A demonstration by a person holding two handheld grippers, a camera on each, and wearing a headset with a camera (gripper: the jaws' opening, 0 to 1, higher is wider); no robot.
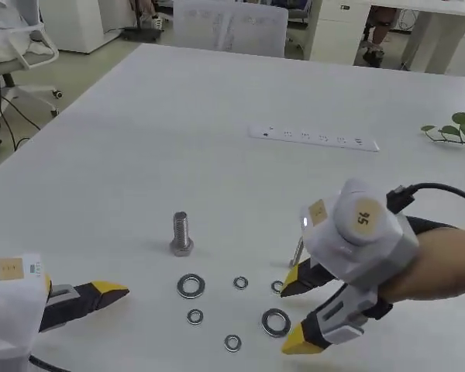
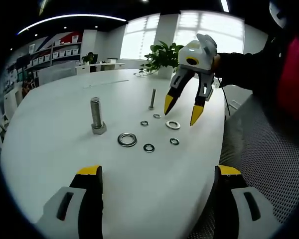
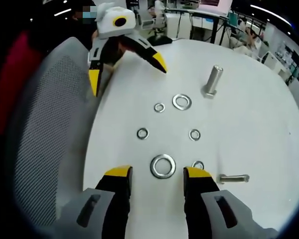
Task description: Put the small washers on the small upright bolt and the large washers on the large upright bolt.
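R gripper (image 3: 157, 171): jaws spread, holding nothing, straddling a large washer (image 3: 163, 166) at bottom centre of its own view; not yet pinched. L gripper (image 2: 158, 172): jaws released, empty, low in frame, well apart from the parts. Large bolt (image 1: 180, 232) upright, centre-left of head view. Small bolt (image 1: 297, 252) upright just behind R gripper, partly hidden. Second large washer (image 1: 191, 286) and small washers (image 1: 240, 283) lie loose on the table (image 1: 139, 139).

Risks:
- Flat washer may skid out on the pinch.
- One small washer seems v. close to the upper jaw tip (hard to tell) and could get dragged.
- R gripper could tip the small bolt.
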